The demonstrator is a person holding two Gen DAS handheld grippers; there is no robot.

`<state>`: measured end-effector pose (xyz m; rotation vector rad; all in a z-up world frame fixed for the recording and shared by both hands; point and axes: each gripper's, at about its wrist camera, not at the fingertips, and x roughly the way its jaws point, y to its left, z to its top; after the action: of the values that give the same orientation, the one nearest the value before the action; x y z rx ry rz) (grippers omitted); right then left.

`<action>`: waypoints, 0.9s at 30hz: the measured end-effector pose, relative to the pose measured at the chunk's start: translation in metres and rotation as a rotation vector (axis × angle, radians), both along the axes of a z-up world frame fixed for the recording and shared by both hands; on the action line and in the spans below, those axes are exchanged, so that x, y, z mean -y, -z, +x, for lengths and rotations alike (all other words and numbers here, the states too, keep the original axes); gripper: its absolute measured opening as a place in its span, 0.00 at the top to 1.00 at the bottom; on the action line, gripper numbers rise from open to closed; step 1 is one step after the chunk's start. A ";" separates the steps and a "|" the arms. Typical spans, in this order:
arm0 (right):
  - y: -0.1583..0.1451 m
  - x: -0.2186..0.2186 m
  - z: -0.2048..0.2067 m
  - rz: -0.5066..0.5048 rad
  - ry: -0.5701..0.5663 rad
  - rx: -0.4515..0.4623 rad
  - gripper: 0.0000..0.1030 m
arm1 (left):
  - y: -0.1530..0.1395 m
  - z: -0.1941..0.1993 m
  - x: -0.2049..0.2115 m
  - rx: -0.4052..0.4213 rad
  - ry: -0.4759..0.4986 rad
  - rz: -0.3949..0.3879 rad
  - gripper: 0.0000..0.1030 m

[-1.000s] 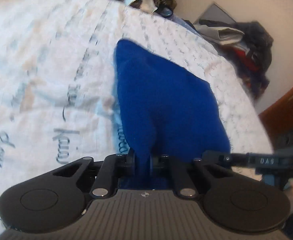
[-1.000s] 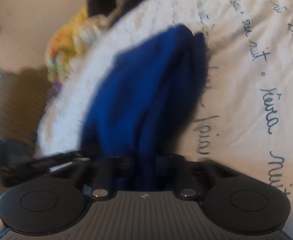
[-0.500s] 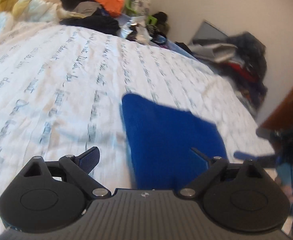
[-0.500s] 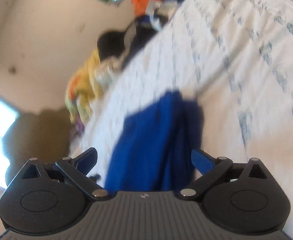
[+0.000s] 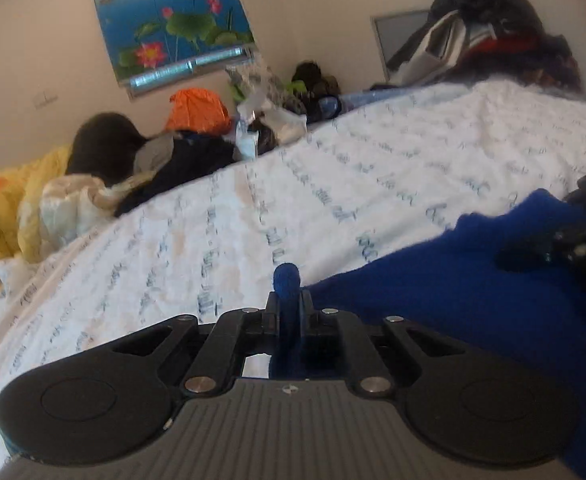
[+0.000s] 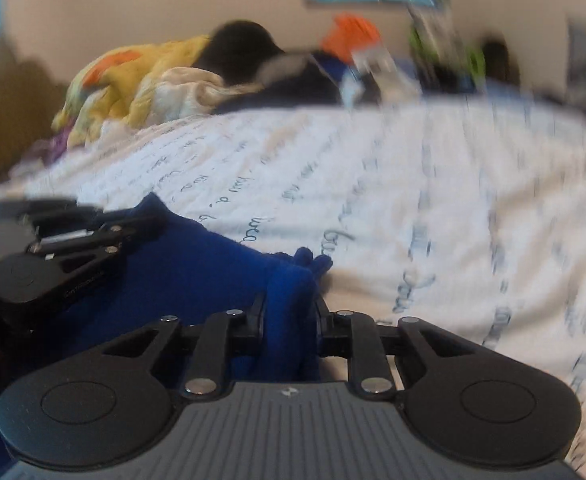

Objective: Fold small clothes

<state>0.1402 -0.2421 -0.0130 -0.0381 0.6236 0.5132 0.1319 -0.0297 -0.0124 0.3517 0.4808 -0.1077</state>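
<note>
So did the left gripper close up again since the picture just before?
Yes. Its jaws, spread wide half a second ago, are now pinched together on the blue cloth, and the left gripper tilted up from the bedsheet toward the wall.

White script-print bedspread (image 5: 333, 168); lotus poster (image 5: 173, 16); yellow blanket (image 6: 133, 76); orange item, possibly bag (image 5: 197, 110)

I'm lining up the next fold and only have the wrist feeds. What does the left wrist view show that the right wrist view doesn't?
Left wrist only: the dark clothes pile against the wall, and the right gripper on the cloth. Right wrist only: the left gripper on the cloth's other end. Both: the blue fleece garment, the white script-printed bedspread, and the yellow blanket.
</note>
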 end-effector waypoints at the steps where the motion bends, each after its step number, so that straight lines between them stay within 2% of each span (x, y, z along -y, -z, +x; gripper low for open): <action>1: 0.006 0.000 -0.003 0.002 0.001 0.028 0.76 | 0.002 -0.002 -0.005 -0.003 -0.009 -0.021 0.87; 2: 0.006 0.006 -0.001 0.036 0.016 0.008 0.73 | 0.005 -0.005 -0.008 -0.004 -0.015 -0.023 0.85; 3: 0.007 0.014 0.004 0.079 0.044 -0.035 0.61 | 0.007 -0.009 -0.010 0.001 -0.026 -0.011 0.79; 4: 0.007 0.021 0.012 0.121 0.078 -0.083 0.45 | 0.009 -0.017 -0.012 0.012 -0.034 0.005 0.76; 5: 0.005 0.028 0.017 0.156 0.110 -0.134 0.41 | 0.007 -0.027 -0.014 0.026 -0.045 0.014 0.69; 7: -0.008 0.047 0.012 0.270 0.171 -0.194 0.40 | -0.005 -0.052 -0.023 0.053 -0.064 -0.029 0.55; 8: -0.017 0.054 0.003 0.322 0.181 -0.182 0.40 | -0.013 -0.067 -0.028 0.067 -0.062 -0.072 0.43; 9: -0.028 0.059 -0.009 0.366 0.175 -0.158 0.40 | -0.022 -0.082 -0.030 0.067 -0.059 -0.129 0.25; 11: -0.042 0.054 -0.024 0.409 0.143 -0.134 0.34 | -0.033 -0.104 -0.028 0.017 -0.025 -0.265 0.11; 13: -0.042 0.038 -0.024 0.416 0.090 -0.176 0.32 | -0.028 -0.114 -0.017 -0.100 0.039 -0.342 0.17; 15: -0.031 0.018 -0.012 0.404 0.059 -0.239 0.32 | -0.013 -0.118 -0.004 -0.192 0.065 -0.343 0.29; 17: -0.003 0.010 0.007 0.391 0.064 -0.347 0.33 | -0.001 -0.119 0.005 -0.176 0.068 -0.286 0.28; 18: 0.005 0.013 0.009 0.427 0.050 -0.286 0.37 | 0.005 -0.121 0.008 -0.157 0.077 -0.251 0.25; 20: 0.011 0.018 0.020 0.467 0.064 -0.288 0.42 | 0.006 -0.109 0.008 -0.148 0.080 -0.212 0.21; 22: 0.001 0.017 0.029 0.453 0.093 -0.354 0.42 | -0.003 -0.109 0.007 -0.173 0.077 -0.220 0.22; 24: -0.018 0.014 0.018 0.408 0.124 -0.384 0.38 | -0.017 -0.121 0.000 -0.184 0.081 -0.255 0.23; 26: -0.036 0.018 -0.016 0.444 0.059 -0.342 0.36 | -0.030 -0.138 -0.012 -0.193 0.090 -0.317 0.17; 27: -0.038 0.019 -0.033 0.482 0.026 -0.338 0.31 | -0.028 -0.145 -0.015 -0.219 0.091 -0.347 0.17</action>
<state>0.1075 -0.2615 0.0252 0.5210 0.8139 0.6399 -0.0135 -0.0144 0.0154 0.0197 0.6506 -0.3156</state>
